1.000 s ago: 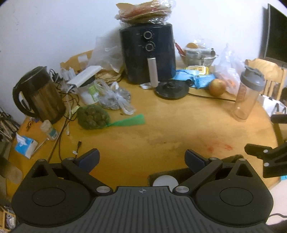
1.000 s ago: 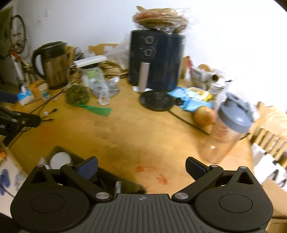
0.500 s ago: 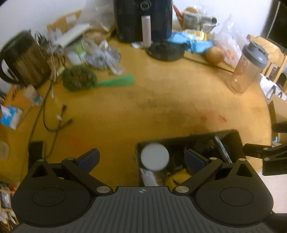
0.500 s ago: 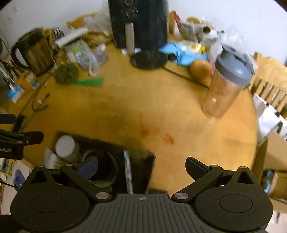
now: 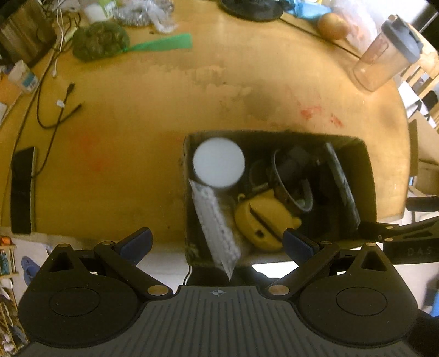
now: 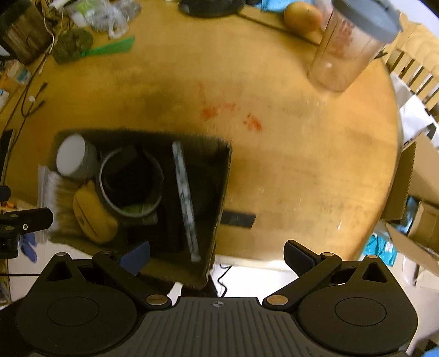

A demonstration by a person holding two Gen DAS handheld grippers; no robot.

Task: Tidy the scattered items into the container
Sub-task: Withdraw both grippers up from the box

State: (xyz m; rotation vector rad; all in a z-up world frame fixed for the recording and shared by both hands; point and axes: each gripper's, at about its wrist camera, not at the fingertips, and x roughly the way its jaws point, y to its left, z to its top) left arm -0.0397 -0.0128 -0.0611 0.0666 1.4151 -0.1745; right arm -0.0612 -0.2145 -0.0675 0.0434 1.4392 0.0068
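A dark open box sits at the near edge of the round wooden table. In it are a white-lidded jar, a yellow case, a dark cup, a silvery packet and a flat grey item. My left gripper is open and empty above the box's near side. The right wrist view shows the box, the jar, the cup and the yellow case. My right gripper is open and empty above the box's right corner.
Far across the table lie a green net bag, a green strip, a shaker bottle, an onion, cables and a black phone. Cardboard boxes stand off the table's right edge.
Both grippers have risen and tilted down, from looking across the table to looking down on the box. Both stay open and empty.
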